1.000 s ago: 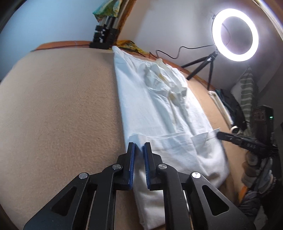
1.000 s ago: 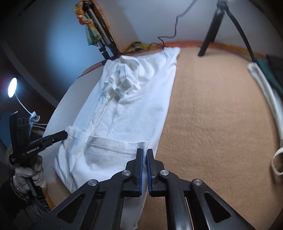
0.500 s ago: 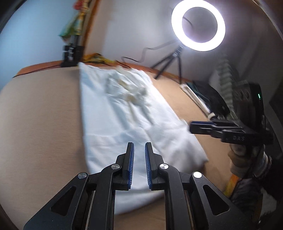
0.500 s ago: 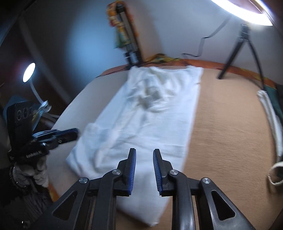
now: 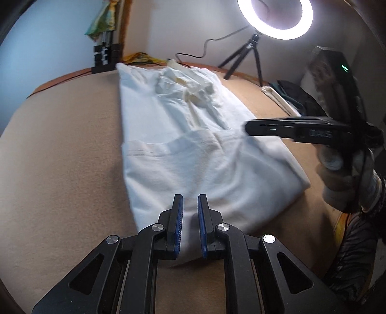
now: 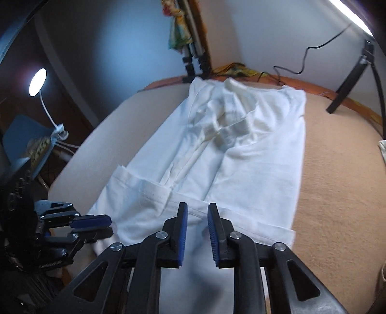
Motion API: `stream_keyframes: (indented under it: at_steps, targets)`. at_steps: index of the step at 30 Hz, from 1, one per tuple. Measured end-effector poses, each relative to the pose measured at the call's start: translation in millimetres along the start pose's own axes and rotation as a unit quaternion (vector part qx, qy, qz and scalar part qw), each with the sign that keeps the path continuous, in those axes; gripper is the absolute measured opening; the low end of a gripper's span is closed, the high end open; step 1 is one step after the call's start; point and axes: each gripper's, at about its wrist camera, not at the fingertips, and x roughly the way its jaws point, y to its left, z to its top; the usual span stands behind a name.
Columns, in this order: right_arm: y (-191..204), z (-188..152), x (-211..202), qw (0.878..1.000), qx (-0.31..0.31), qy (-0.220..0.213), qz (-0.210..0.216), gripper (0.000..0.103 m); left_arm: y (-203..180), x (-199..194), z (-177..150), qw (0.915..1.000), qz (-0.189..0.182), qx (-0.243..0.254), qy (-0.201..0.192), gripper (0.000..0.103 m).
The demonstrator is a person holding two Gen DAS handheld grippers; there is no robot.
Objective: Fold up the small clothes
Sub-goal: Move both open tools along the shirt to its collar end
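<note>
A white shirt (image 5: 188, 135) lies lengthwise on a tan blanket-covered surface (image 5: 60, 154), its sides folded in and its near hem turned up over the body. It also shows in the right wrist view (image 6: 241, 154). My left gripper (image 5: 190, 200) is open and empty, above the shirt's near folded edge. My right gripper (image 6: 197, 207) is open and empty, over the turned-up hem. The right gripper shows from the side in the left wrist view (image 5: 248, 127), over the shirt's right side. The left gripper shows at lower left in the right wrist view (image 6: 108, 225).
A lit ring light on a tripod (image 5: 275, 19) stands at the far right corner. A black stand with coloured cloth (image 5: 106, 48) is at the far edge. Dark clothes and a white strap (image 5: 287, 96) lie at right. A desk lamp (image 6: 37, 82) glows at left.
Both grippers let go of the shirt's hem, opened, and pulled back toward me. The hem now rests turned up over the shirt's body.
</note>
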Motion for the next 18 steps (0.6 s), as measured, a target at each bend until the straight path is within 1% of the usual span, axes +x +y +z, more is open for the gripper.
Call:
stream_keyframes:
  at_steps: [1, 3, 5, 6, 8, 10, 11, 16, 18]
  targets:
    - [-4.3, 0.4, -8.1, 1.000, 0.007, -0.008, -0.002, 0.024, 4.7, -1.8, 2.0, 1.0000, 0.003, -0.007, -0.006, 0.011]
    - [-12.4, 3.2, -20.2, 1.000, 0.018, -0.019, -0.002, 0.024, 18.3, -11.4, 9.7, 0.9994, 0.003, -0.027, -0.021, 0.011]
    - [-23.3, 4.1, -32.6, 0.999, 0.027, -0.028, -0.006, 0.025, 29.9, -19.4, 24.1, 0.9985, 0.006, -0.039, -0.039, 0.011]
    - [-28.3, 5.3, -37.1, 0.999, 0.030, -0.029, -0.009, 0.029, 34.4, -21.9, 29.6, 0.9982, 0.006, -0.041, -0.044, 0.013]
    - [-39.9, 9.6, -44.0, 0.999, 0.035, -0.032, -0.023, 0.032, 41.9, -24.3, 44.3, 0.9977, 0.005, -0.044, -0.051, 0.023]
    - [-52.0, 16.6, -48.6, 0.998, 0.040, -0.037, -0.036, 0.034, 50.2, -21.9, 61.6, 0.9974, 0.006, -0.042, -0.058, 0.038]
    - [-57.7, 20.9, -50.1, 0.998, 0.041, -0.038, -0.036, 0.035, 53.1, -20.6, 69.7, 0.9976, 0.010, -0.036, -0.058, 0.041]
    - [-85.0, 51.4, -43.1, 0.997, 0.046, -0.037, -0.057, 0.035, 68.2, -4.9, 106.2, 0.9980, 0.026, -0.019, -0.054, 0.041]
    - [-92.9, 62.1, -33.9, 0.997, 0.041, -0.032, -0.063, 0.035, 77.9, 6.9, 121.8, 0.9983, 0.020, -0.019, -0.051, 0.041]
